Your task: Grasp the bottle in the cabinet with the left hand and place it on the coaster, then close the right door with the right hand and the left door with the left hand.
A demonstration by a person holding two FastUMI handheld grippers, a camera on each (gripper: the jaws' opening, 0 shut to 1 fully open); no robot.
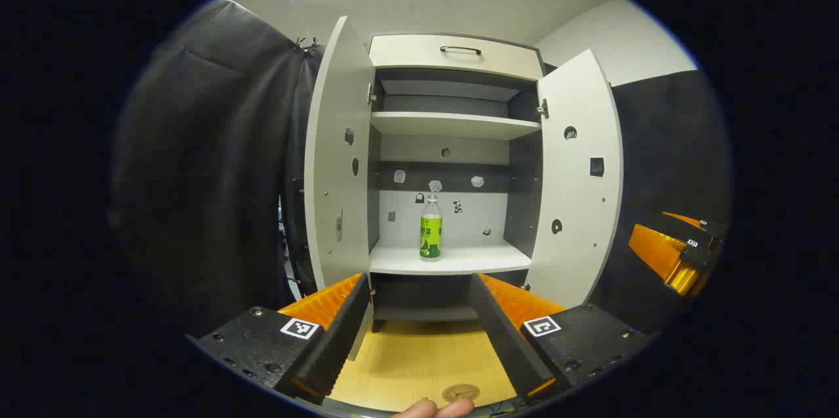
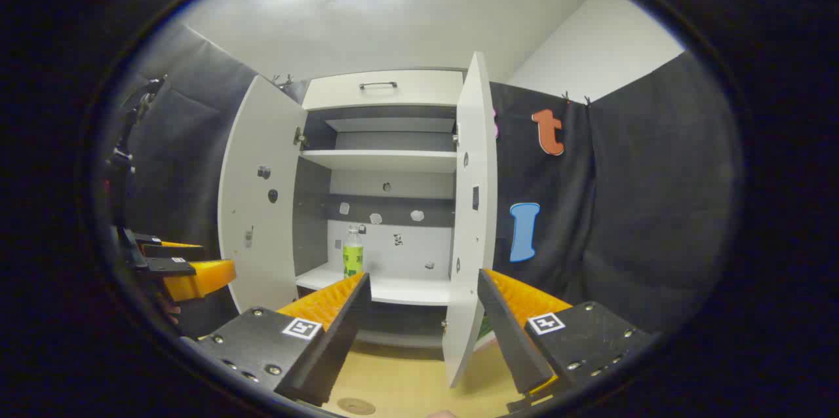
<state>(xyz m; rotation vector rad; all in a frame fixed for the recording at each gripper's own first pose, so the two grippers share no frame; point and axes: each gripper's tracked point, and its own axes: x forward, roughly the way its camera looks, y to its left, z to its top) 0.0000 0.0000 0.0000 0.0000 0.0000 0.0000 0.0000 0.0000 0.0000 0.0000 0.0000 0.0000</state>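
Note:
A clear bottle with a green label stands upright on the cabinet's lower shelf, seen also as the bottle in the right gripper view. Both doors stand wide open: left door, right door. My left gripper is open and empty, facing the bottle from a distance. A round coaster lies on the wooden table just below it. My right gripper is open and empty, close to the right door, whose edge hangs between its fingers.
The wooden tabletop runs up to the cabinet's base. An upper shelf and a drawer with a handle sit above. Black cloth walls flank both sides. A fingertip pokes in at the bottom edge.

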